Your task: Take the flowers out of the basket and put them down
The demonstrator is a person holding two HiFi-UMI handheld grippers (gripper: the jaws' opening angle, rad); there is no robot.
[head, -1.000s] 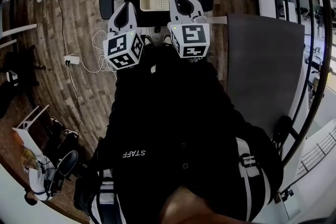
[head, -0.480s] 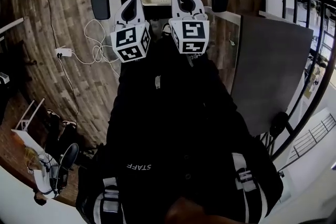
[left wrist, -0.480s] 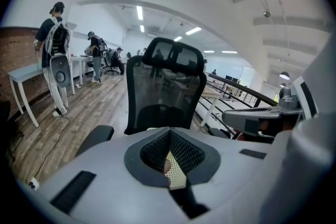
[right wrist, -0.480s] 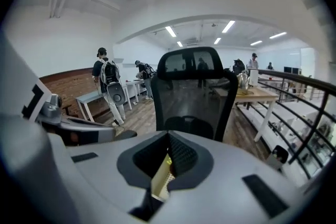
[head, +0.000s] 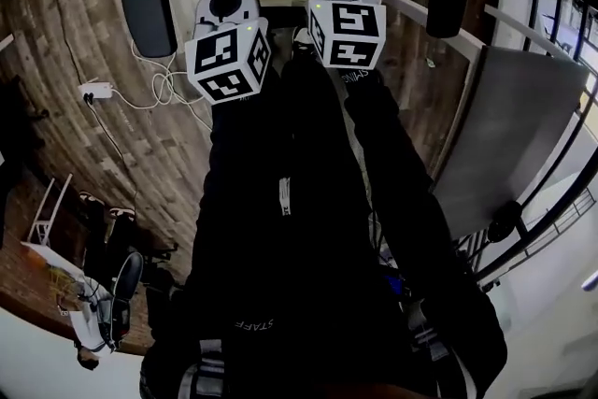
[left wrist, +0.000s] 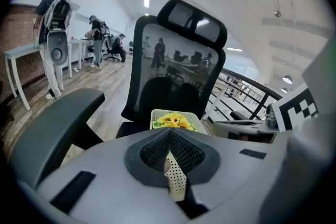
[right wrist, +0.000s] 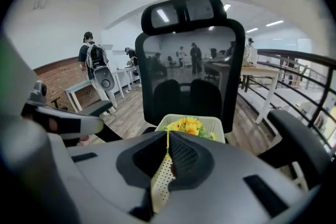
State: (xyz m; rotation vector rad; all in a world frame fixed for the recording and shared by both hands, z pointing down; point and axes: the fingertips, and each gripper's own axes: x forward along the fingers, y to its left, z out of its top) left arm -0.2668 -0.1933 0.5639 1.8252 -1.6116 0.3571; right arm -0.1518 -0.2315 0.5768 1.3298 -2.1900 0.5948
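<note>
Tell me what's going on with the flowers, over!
Left claw and right claw shut, both empty. Flowers in the basket on the chair, untouched. Nothing between claws and basket.

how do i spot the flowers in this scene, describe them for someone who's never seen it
Find the black mesh office chair with the headrest. On its seat stands a cream perforated basket, and the flowers lie at the basket's far end, nearest the backrest. They are a small bunch of yellow sunflower-like blooms with green leaves, the only bright colour on the chair.
</note>
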